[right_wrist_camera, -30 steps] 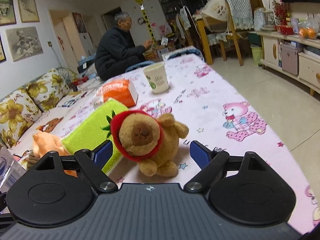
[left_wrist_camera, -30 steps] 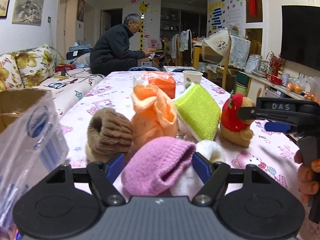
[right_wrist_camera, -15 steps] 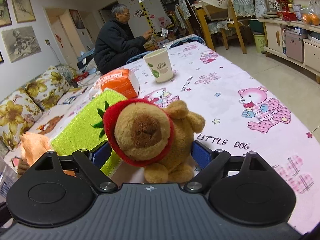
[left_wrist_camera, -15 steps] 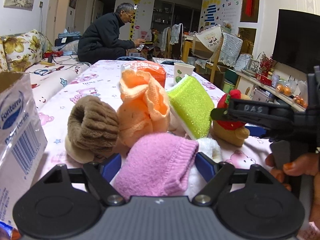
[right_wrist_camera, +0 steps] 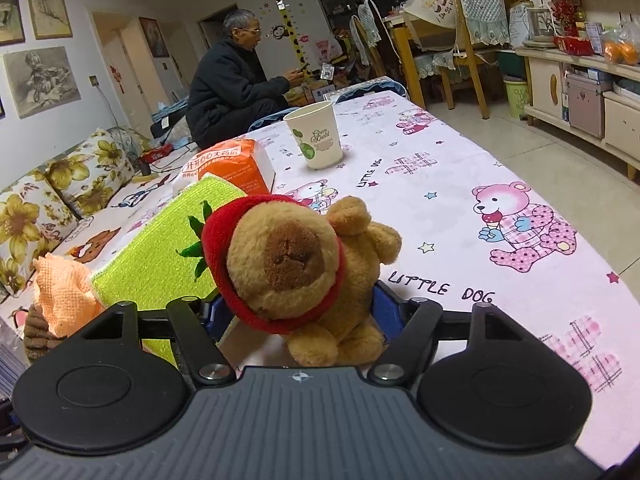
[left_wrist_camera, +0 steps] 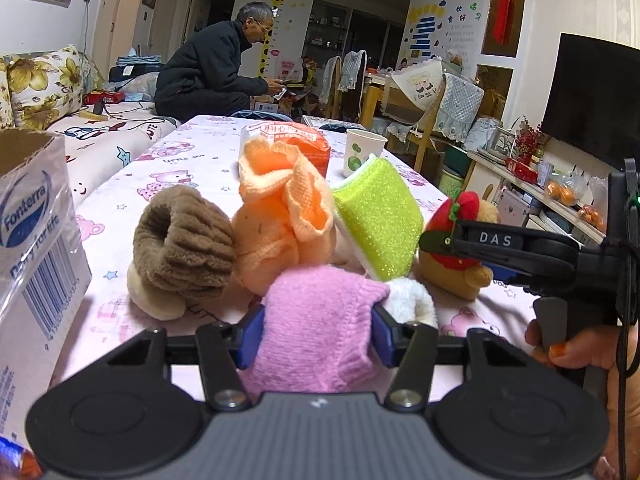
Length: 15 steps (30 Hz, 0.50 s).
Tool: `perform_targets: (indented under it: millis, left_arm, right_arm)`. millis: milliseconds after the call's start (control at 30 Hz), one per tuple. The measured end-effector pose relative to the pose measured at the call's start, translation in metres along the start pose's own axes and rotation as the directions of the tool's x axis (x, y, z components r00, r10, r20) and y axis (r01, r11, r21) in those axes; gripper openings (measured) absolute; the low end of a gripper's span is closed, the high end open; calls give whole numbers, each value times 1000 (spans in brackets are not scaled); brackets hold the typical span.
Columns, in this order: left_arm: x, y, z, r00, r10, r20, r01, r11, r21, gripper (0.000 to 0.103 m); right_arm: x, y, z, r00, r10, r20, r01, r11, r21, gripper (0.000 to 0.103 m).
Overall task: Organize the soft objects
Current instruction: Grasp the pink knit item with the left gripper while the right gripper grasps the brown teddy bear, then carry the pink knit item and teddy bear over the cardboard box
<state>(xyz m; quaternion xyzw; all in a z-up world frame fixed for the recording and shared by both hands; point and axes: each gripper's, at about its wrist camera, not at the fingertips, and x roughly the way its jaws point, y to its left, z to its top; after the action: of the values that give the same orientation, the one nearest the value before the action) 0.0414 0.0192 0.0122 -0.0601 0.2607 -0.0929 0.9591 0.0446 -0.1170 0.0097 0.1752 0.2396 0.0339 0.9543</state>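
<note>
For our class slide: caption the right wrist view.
Right claw closing around a plush bear on the bear-print tablecloth.

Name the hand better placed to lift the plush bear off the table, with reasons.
Right. The right gripper has just been closing, its fingers on both flanks of the plush bear. The left gripper is busy, pressing on the pink knit piece.

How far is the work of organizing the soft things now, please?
Nothing looks put away yet. In hand: the left gripper has just closed its jaws on the pink knit piece, and the right gripper has just closed its jaws around the plush bear. Left on the table: the brown sock, the orange knit piece, the green sponge cloth and a white fluffy item.
</note>
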Motion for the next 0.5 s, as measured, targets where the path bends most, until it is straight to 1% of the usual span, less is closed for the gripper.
perform_targets:
  millis: [167,333,500]
  left_arm:
    - [-6,4,1,1000,3,5,-3,1000,-10,46]
    - [-17,8,2,1000,2,23,-1,1000,-19,45]
    - [-30,9,3,999,-15,50,16,1000,-19,45]
  right_arm:
    - [-7,0,0,1000,-11,-3,11,1000,-6,87]
    - [-18,3,0,1000,-13,-2,13,1000,-22,86]
    - [-30,5,2,1000,3,2,-3,999,-33,86]
